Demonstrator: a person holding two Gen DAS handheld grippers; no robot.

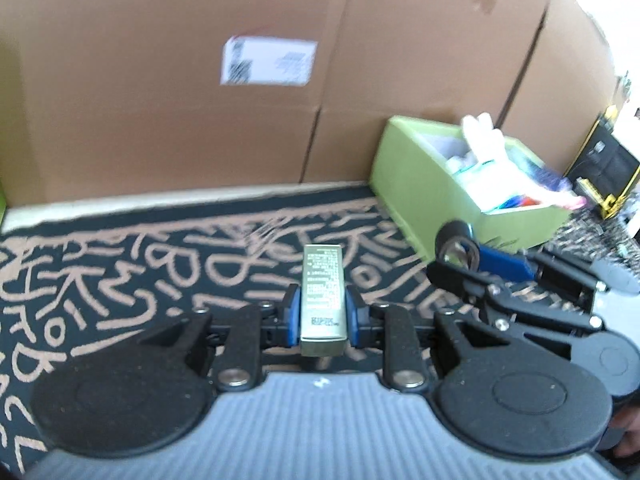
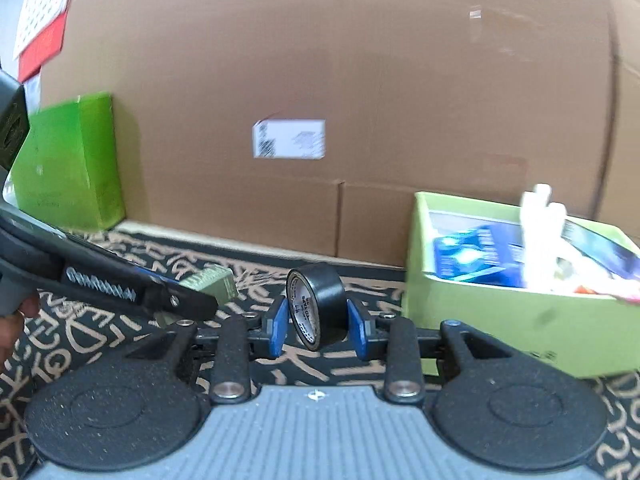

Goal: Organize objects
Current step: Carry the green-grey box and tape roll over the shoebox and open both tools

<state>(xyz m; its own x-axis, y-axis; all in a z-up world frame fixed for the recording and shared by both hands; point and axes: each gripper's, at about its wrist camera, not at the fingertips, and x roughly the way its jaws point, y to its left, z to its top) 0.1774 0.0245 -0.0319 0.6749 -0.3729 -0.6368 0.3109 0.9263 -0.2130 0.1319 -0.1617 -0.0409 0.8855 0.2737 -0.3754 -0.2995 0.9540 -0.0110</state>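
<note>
My left gripper (image 1: 322, 316) is shut on a small olive-gold carton (image 1: 323, 296) with printed text, held above the patterned rug. My right gripper (image 2: 318, 322) is shut on a roll of black tape (image 2: 318, 304), standing on edge between the blue pads. In the left wrist view the right gripper and its tape roll (image 1: 458, 246) sit to the right, close to the light green open box (image 1: 424, 188). In the right wrist view the left gripper's carton (image 2: 212, 282) shows at the left, and the green box (image 2: 500, 320) with several items is at the right.
A large brown cardboard box (image 1: 200, 120) with a white label stands behind the black rug with tan scribbles (image 1: 120, 272). A bright green closed box (image 2: 72, 164) stands at the left. A black and yellow case (image 1: 604, 168) is at the far right.
</note>
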